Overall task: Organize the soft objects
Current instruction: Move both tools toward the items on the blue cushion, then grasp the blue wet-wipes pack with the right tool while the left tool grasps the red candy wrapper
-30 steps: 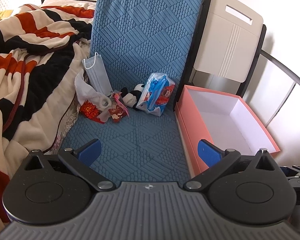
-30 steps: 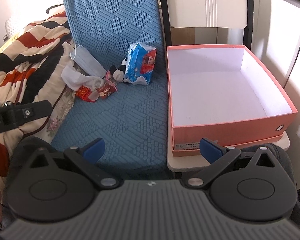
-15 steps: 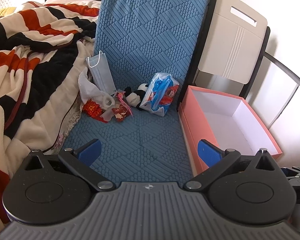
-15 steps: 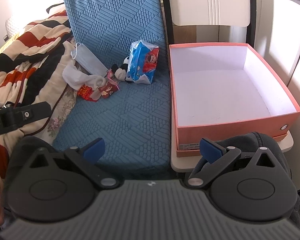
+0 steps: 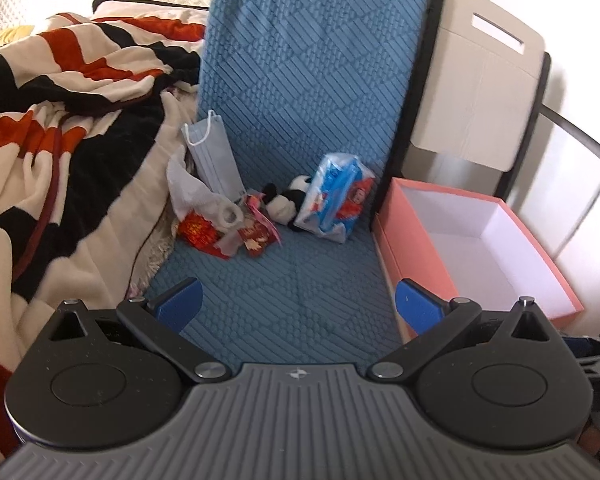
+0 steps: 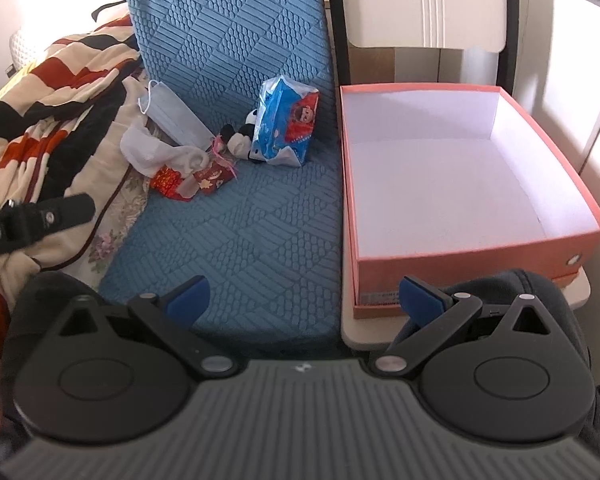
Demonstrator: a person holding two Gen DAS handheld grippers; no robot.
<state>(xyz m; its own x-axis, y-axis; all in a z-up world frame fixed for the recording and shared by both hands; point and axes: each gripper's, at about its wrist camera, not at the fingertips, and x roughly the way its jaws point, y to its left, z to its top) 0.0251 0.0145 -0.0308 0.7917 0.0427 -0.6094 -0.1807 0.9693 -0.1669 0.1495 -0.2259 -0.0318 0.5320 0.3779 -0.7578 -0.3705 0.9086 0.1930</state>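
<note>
Several soft things lie at the back of a blue quilted mat (image 5: 284,280) (image 6: 236,232): a blue face mask (image 5: 212,156) (image 6: 176,118), a white sock (image 5: 204,200) (image 6: 156,152), red packets (image 5: 204,234) (image 6: 172,180), a small panda plush (image 5: 286,204) (image 6: 240,138) and a blue tissue pack (image 5: 336,200) (image 6: 286,124). An open pink box (image 5: 404,240) (image 6: 460,256) with a white inside stands right of the mat. My left gripper (image 5: 298,306) hovers open over the mat's near part. The right gripper (image 6: 304,298) is open too, above the mat's front edge.
A striped red, black and cream blanket (image 5: 60,128) (image 6: 48,92) is heaped on the left. The mat's back stands upright behind the pile. A white folded panel (image 5: 476,92) (image 6: 424,4) leans behind the box. The box rests on a small beige board (image 6: 580,288).
Both views have drifted a little: the pile and box sit slightly further right and lower in the left wrist view. Both grippers stay open.
</note>
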